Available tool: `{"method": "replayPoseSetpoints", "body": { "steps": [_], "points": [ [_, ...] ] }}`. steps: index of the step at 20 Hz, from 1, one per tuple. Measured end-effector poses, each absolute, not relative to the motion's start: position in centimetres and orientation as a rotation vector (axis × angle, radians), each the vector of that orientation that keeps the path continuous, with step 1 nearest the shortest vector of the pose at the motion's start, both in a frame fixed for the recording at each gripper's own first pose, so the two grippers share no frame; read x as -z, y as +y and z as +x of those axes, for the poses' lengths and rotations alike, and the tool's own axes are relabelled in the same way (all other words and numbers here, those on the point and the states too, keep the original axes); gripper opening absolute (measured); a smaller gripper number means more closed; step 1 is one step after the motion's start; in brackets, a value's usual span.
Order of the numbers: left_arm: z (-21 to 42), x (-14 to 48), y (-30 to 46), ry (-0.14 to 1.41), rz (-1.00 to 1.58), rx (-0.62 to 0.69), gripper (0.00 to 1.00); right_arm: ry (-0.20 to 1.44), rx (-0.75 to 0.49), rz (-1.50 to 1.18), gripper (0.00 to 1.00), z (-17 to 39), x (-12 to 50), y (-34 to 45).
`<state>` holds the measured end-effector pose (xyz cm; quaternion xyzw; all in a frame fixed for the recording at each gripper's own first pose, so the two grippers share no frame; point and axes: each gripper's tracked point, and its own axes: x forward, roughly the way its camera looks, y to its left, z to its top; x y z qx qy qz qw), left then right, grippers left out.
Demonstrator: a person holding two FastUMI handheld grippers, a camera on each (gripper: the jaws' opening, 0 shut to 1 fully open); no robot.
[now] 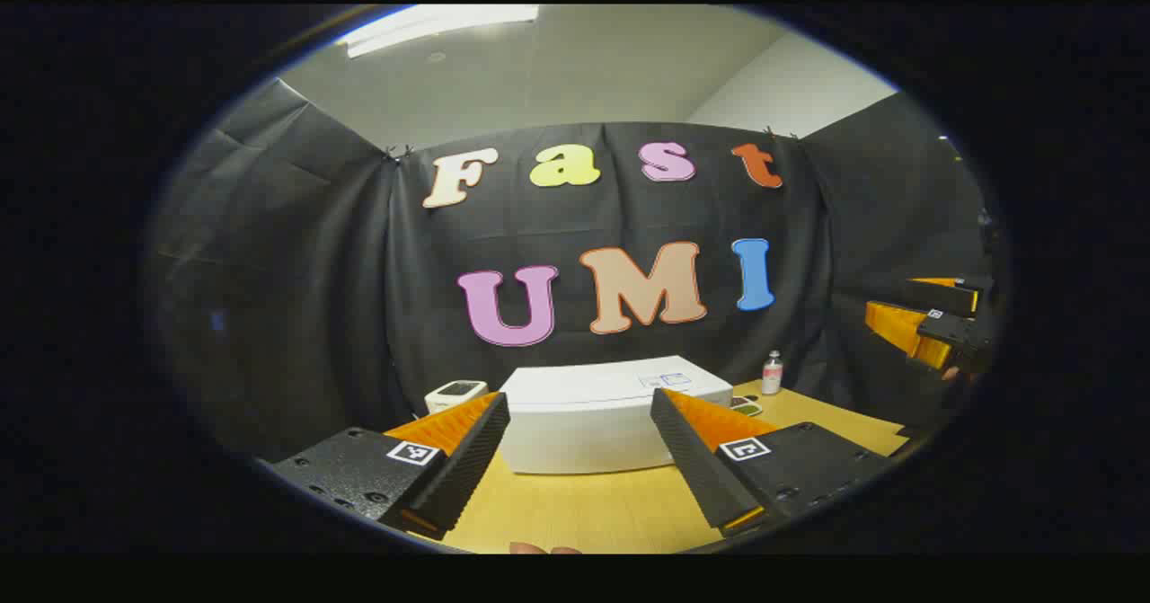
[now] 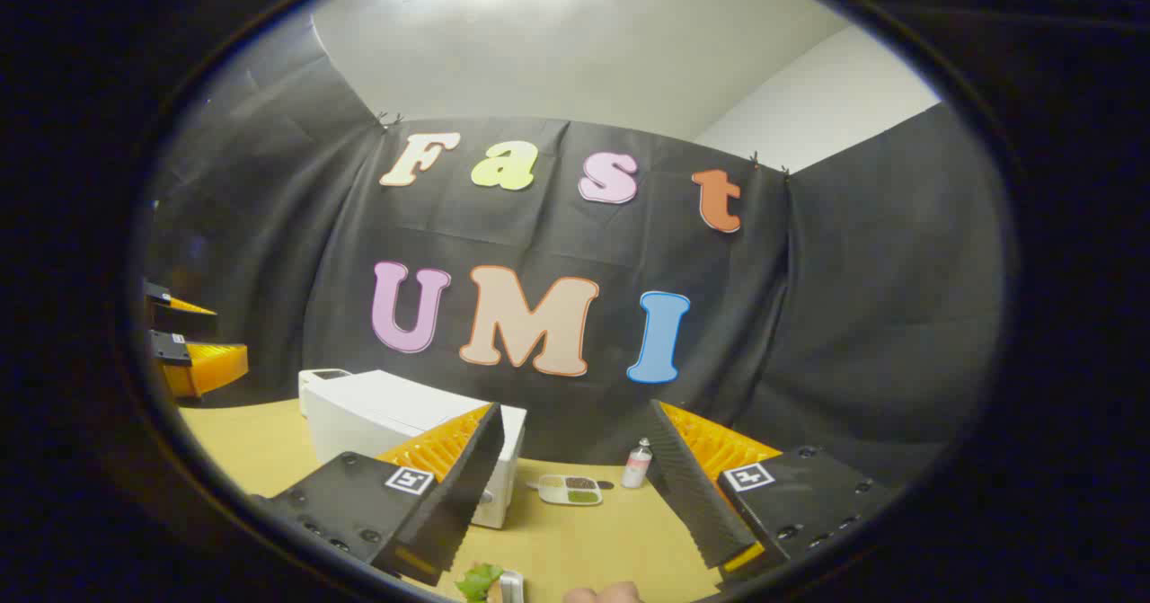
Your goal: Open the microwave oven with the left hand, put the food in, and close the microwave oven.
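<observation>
My left gripper (image 1: 579,441) hangs wide open, empty, above the table (image 1: 584,513). The microwave (image 1: 597,419) sits beyond, door shut. I'd bring it low toward the front edge (handle not visible). My right gripper (image 2: 570,459), also spread and empty, shows the food tray (image 2: 570,490) beside the microwave, bottle (image 2: 637,465) behind.

One microwave (image 1: 611,414), one bottle (image 1: 772,373), perhaps one tray (image 2: 570,490)

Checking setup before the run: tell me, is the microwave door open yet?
No, the white microwave sits closed on the table, its front flush.
</observation>
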<state>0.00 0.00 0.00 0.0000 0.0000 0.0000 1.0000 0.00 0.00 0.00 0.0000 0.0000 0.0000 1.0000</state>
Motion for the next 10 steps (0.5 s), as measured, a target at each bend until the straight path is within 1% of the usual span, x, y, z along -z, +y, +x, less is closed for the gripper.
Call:
{"method": "replayPoseSetpoints", "body": {
  "steps": [1,2,3,4,7,8,9,10],
  "points": [
    [0.1,-0.1,-0.3,-0.004,-0.001,0.006,0.97,-0.001,-0.001,0.003,1.0,0.0,0.0,0.0],
    [0.4,-0.1,-0.2,-0.003,0.007,0.003,0.97,-0.001,-0.001,0.009,1.0,0.0,-0.1,0.1],
    [0.5,-0.1,-0.1,-0.005,0.015,0.002,0.97,-0.002,-0.004,0.015,0.97,0.1,-0.1,0.2],
    [0.7,-0.2,-0.1,-0.011,0.019,0.0,0.98,-0.004,-0.006,0.017,0.96,0.2,-0.1,0.1],
    [1.2,-0.3,-0.3,-0.011,0.019,0.005,0.97,-0.007,-0.007,0.007,0.96,0.5,-0.3,-0.1],
    [1.2,-0.3,-0.3,-0.008,0.022,0.006,0.97,-0.011,-0.011,0.005,1.0,0.6,-0.3,-0.1],
    [1.4,-0.2,-0.2,-0.006,0.027,0.005,0.97,-0.01,-0.011,0.003,1.0,0.7,-0.3,-0.2],
    [1.4,-0.4,-0.1,-0.007,0.036,0.002,0.97,-0.01,-0.009,0.001,0.97,0.8,-0.2,-0.4]
  ]
}}
